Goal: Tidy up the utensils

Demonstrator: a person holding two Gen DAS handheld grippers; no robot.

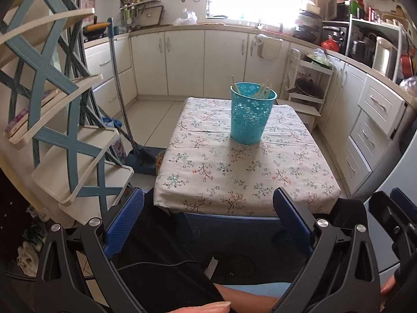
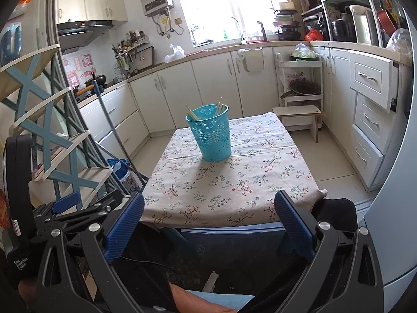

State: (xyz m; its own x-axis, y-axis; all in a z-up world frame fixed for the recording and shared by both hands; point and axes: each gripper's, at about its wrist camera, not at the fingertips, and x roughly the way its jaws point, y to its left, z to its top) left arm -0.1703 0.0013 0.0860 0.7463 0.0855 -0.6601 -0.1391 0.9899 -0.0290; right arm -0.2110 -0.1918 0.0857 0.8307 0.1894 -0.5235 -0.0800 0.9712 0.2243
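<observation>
Chopsticks stand in a turquoise holder on the cloth-covered bench, both tools wide and empty.

The chopsticks lean inside the perforated turquoise plastic cup, their pale tips rising just above its rim, some on its left side and some on its right. The cup stands upright toward the far half of the bench, which is draped in a white floral tablecloth. The left tool hangs at the bench's near edge with its blue-padded fingers spread wide, gripping nothing; the right tool sits likewise, jaws wide apart and empty. Both are well apart from the cup. To the left stands a tiered rack with blue crossed struts, a mop handle leaning beside it. White cabinets line the far wall beneath a bright window.
</observation>
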